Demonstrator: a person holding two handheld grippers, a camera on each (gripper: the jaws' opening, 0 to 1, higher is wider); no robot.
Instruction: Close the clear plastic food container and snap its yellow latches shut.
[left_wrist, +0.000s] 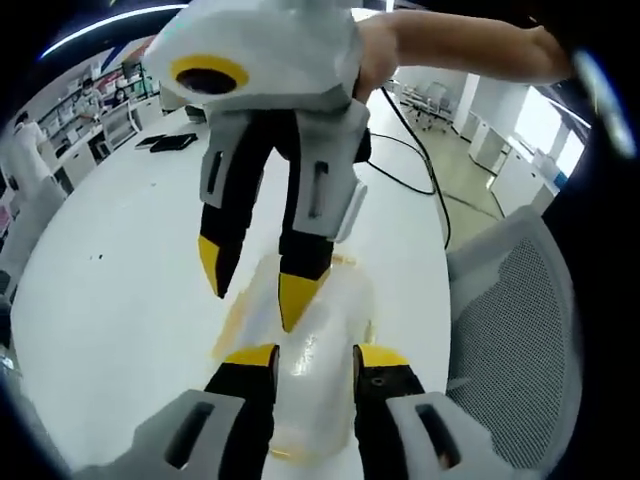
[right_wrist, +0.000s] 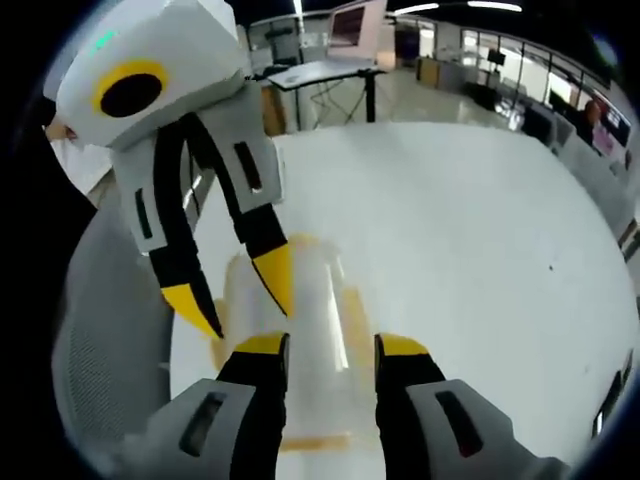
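Left gripper view: the left gripper (left_wrist: 314, 362) rises from the bottom with its jaws spread, and the container (left_wrist: 300, 340) lies between and just beyond its yellow tips on the white tabletop (left_wrist: 120, 260). Opposite it, the right gripper (left_wrist: 255, 280) comes down from the top, jaws spread too, one tip touching or nearly touching the lid and the other hanging just off the container's left side. A grey mesh chair (left_wrist: 520, 300) stands at the tabletop's right edge and a black cable (left_wrist: 425, 170) trails across the far part.

Right gripper view: the same meeting from the other side. The left gripper (right_wrist: 235, 290) reaches in from the upper left, jaws apart over the container (right_wrist: 290, 330), while the right gripper (right_wrist: 330, 350) straddles the near end, also apart. Yellow latch strips (right_wrist: 355, 315) run along the long sides; motion blur hides whether any is snapped down.

The lid looks to be resting on the box, so the step in hand is likely latching. To do it well, I would steady one end with a gripper so the light box cannot slide, then press each latch flat against the wall from above, one side at a time, keeping the push square so the lid does not tip
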